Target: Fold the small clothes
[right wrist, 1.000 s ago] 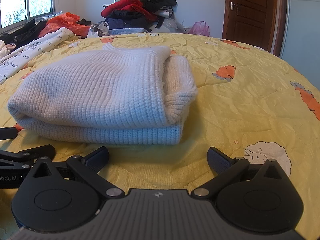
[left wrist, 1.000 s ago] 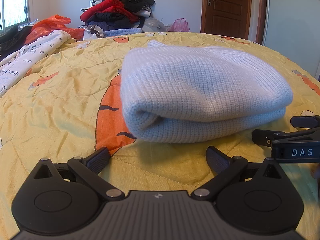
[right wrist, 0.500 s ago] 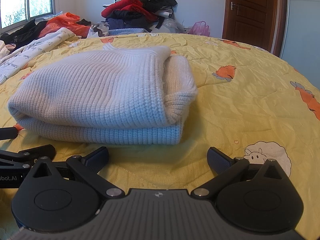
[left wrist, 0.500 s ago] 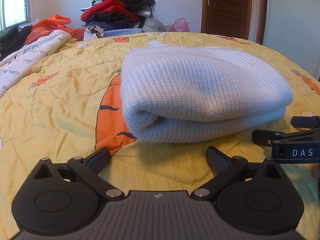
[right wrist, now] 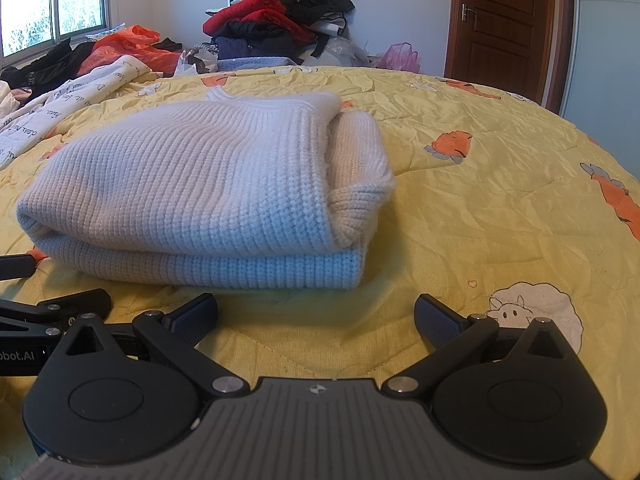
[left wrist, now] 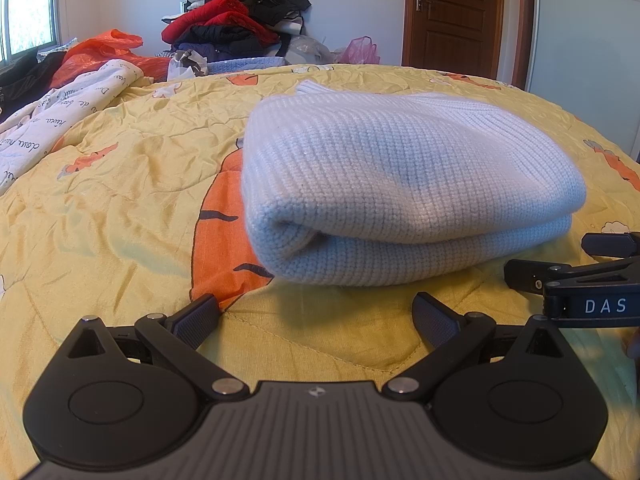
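Observation:
A white knit sweater point(left wrist: 400, 184) lies folded in a thick bundle on the yellow bed cover point(left wrist: 120, 208). It also shows in the right wrist view point(right wrist: 208, 192), with a ribbed cuff at its right edge. My left gripper point(left wrist: 316, 320) is open and empty, just short of the sweater's near fold. My right gripper point(right wrist: 316, 318) is open and empty, just short of the sweater's near right corner. The right gripper's fingers point(left wrist: 532, 274) show at the right edge of the left wrist view, and the left gripper's fingers point(right wrist: 76, 300) at the left edge of the right wrist view.
A pile of red and black clothes point(right wrist: 276, 28) sits at the far side of the bed. A white printed quilt point(left wrist: 60, 112) and an orange bag point(left wrist: 104, 52) lie at the far left. A brown door point(right wrist: 504, 20) stands at the back right.

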A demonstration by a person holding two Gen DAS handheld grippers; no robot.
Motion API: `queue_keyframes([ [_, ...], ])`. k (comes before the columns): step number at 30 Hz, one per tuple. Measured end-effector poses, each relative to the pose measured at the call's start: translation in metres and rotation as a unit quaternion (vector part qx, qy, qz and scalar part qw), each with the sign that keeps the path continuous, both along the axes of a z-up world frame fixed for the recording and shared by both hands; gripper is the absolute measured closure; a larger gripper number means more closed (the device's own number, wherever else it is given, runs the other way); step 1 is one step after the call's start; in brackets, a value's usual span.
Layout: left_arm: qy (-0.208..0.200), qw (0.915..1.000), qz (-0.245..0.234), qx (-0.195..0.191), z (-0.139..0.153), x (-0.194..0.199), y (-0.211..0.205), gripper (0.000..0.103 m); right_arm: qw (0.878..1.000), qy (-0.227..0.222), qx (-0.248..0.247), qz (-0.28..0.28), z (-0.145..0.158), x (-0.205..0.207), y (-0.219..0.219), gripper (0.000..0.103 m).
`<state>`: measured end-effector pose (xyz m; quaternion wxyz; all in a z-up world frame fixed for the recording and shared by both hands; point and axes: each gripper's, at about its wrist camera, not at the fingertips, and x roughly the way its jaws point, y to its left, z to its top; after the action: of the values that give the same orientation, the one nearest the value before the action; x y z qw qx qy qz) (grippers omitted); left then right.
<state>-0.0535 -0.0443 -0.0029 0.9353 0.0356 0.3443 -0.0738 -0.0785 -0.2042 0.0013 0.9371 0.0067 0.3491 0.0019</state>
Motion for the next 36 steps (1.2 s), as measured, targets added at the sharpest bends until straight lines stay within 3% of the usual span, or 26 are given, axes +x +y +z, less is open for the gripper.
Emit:
queue_keyframes([
  [13, 0.017, 0.9995, 0.026, 0.005, 0.006, 0.013, -0.004, 0.000, 1.000, 0.004, 0.000, 0.000, 0.003, -0.002, 0.001, 0.000],
  [36, 0.017, 0.9996, 0.024, 0.003, 0.005, 0.009, -0.005, 0.000, 1.000, 0.003, 0.001, 0.000, 0.003, -0.003, 0.002, 0.000],
])
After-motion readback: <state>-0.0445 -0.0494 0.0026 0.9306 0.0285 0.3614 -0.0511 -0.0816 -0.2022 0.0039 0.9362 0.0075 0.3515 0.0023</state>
